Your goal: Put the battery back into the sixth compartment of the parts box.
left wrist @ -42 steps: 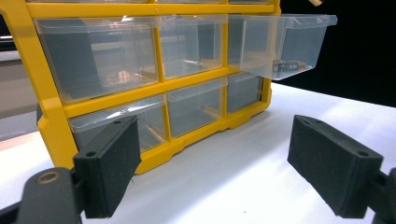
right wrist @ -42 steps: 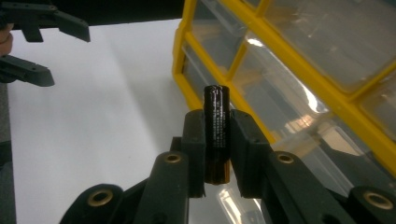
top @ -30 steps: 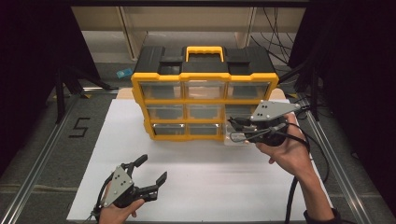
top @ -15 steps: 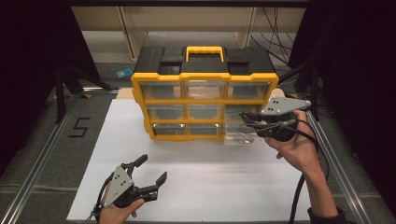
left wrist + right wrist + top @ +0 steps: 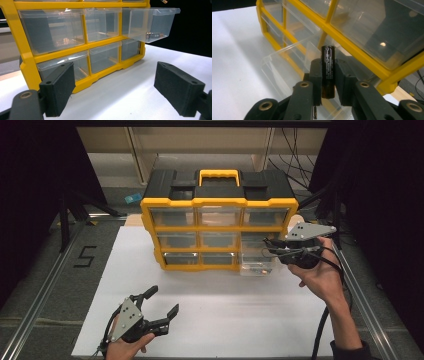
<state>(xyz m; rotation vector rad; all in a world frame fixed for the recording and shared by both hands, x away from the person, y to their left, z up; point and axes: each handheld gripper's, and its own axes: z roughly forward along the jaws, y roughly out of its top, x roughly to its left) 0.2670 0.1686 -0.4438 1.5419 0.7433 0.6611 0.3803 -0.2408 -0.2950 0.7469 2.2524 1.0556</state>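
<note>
We find the right tool (image 5: pixel 328 75) clenched on the battery (image 5: pixel 328 71), its long axis upright, directly above the open drawer (image 5: pixel 257 265); left tool (image 5: pixel 160 307) released, well apart.

The high view looks forward and down from above the person's side onto the yellow organiser (image 5: pixel 218 231). The left gripper view faces it low and near, sharing the open drawer (image 5: pixel 150 23) with the close right gripper view.
</note>
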